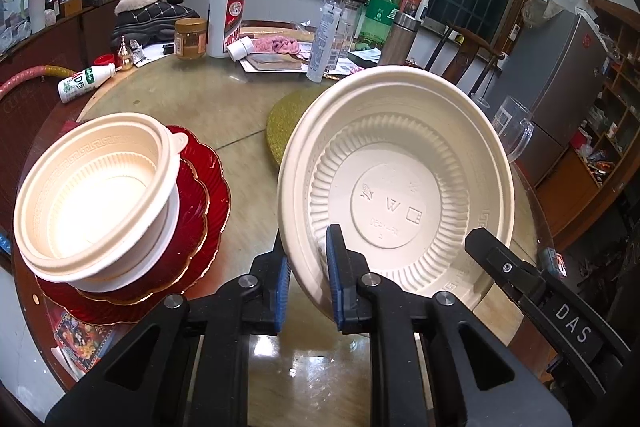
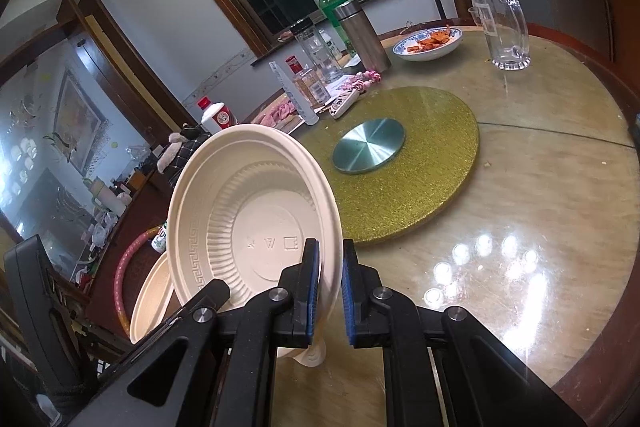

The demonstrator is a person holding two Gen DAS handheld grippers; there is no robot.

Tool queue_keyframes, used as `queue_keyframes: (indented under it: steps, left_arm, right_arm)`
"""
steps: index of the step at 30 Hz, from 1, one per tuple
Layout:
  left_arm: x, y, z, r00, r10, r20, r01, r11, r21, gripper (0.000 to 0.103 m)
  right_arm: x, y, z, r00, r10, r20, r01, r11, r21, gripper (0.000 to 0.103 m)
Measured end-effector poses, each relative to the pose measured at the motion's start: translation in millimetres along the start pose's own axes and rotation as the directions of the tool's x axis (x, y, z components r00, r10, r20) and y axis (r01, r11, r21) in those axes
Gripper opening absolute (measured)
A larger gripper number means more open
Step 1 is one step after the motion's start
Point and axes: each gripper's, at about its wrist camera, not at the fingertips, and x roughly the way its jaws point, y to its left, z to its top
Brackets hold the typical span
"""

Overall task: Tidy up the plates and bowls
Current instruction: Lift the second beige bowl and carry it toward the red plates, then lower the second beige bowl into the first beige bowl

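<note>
Both grippers clamp the same cream disposable bowl [image 1: 400, 187], held on edge above the round dining table [image 1: 240, 115]. The left gripper [image 1: 306, 279] pinches the rim nearest it between blue pads, with the bowl's embossed underside facing the camera. The right gripper [image 2: 330, 287] is closed narrowly on the opposite rim. Its black frame shows at the lower right of the left wrist view.

Just left of the held bowl, a stack of cream bowls [image 1: 100, 195] sits on red scalloped plates [image 1: 200, 187] near the table's edge. Behind the bowl lies a gold glitter turntable [image 2: 420, 163] with a steel disc at its centre. Farther back stand a glass mug [image 2: 500, 27], a blue-patterned dish of food [image 2: 428, 43], bottles and a steel flask [image 2: 364, 35].
</note>
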Motion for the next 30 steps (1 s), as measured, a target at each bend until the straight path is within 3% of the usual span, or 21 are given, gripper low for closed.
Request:
queue_keyframes:
  steps: [14, 23, 30]
  left_arm:
    - [-23, 9, 10, 0.999, 0.01, 0.049, -0.009, 1.0, -0.012, 0.015]
    - [-65, 36, 34, 0.987, 0.044, 0.156, -0.039, 0.999, -0.037, 0.015]
    - [-93, 82, 36, 0.972, 0.114, 0.206, -0.092, 0.989, -0.114, 0.016]
  right_arm:
    - [-6, 21, 5, 0.999, 0.039, 0.018, -0.038, 0.999, -0.039, 0.01]
    - [-14, 69, 18, 0.991, 0.126, 0.046, -0.119, 0.985, -0.126, 0.011]
    - [-3, 122, 16, 0.976, 0.216, -0.013, -0.214, 0.956, -0.2, 0.011]
